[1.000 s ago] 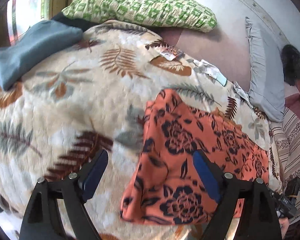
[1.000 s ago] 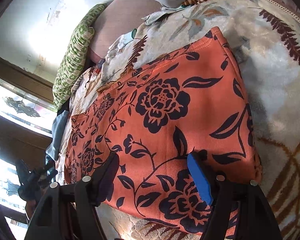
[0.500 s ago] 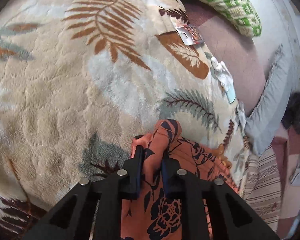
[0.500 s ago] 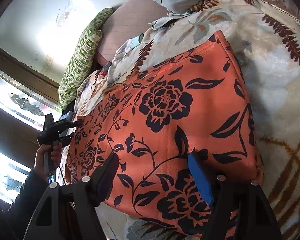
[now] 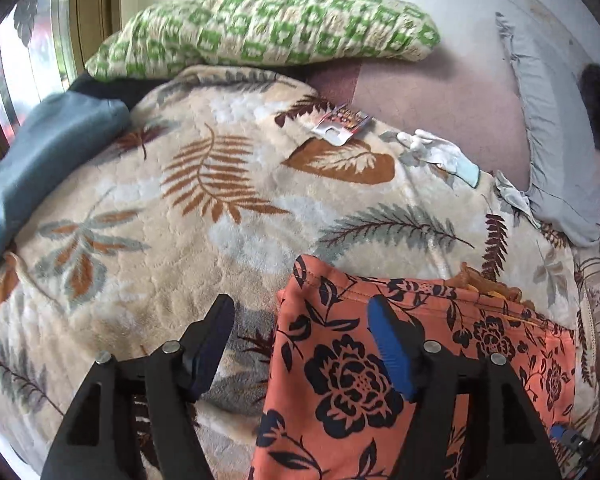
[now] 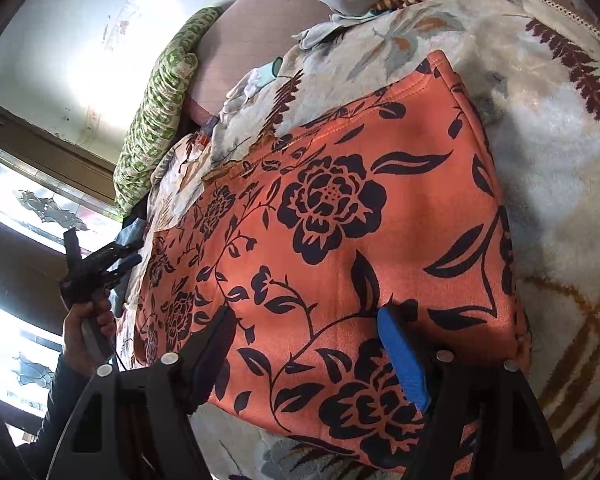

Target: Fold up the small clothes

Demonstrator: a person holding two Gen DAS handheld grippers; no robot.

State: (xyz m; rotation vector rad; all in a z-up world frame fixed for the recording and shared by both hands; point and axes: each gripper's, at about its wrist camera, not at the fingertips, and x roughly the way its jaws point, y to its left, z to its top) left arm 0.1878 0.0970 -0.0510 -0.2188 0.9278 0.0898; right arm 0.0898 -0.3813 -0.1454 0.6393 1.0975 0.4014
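An orange garment with a black flower print (image 5: 380, 376) lies flat and folded on a leaf-patterned blanket (image 5: 180, 240). My left gripper (image 5: 300, 332) is open and empty, raised over the garment's left edge. In the right wrist view the garment (image 6: 340, 240) fills the middle. My right gripper (image 6: 304, 344) is open and empty, low over the garment's near edge. The left gripper also shows in the right wrist view (image 6: 96, 264), held in a hand off the garment's far side.
A green patterned pillow (image 5: 268, 28) lies at the head of the bed. A blue folded cloth (image 5: 40, 164) lies at the left. A grey pillow (image 5: 548, 132), a small packet (image 5: 340, 124) and white socks (image 5: 436, 152) lie at the back right.
My left gripper pinched the garment's corner half a second ago, then let go, opened and lifted back. The right gripper stayed open in place.
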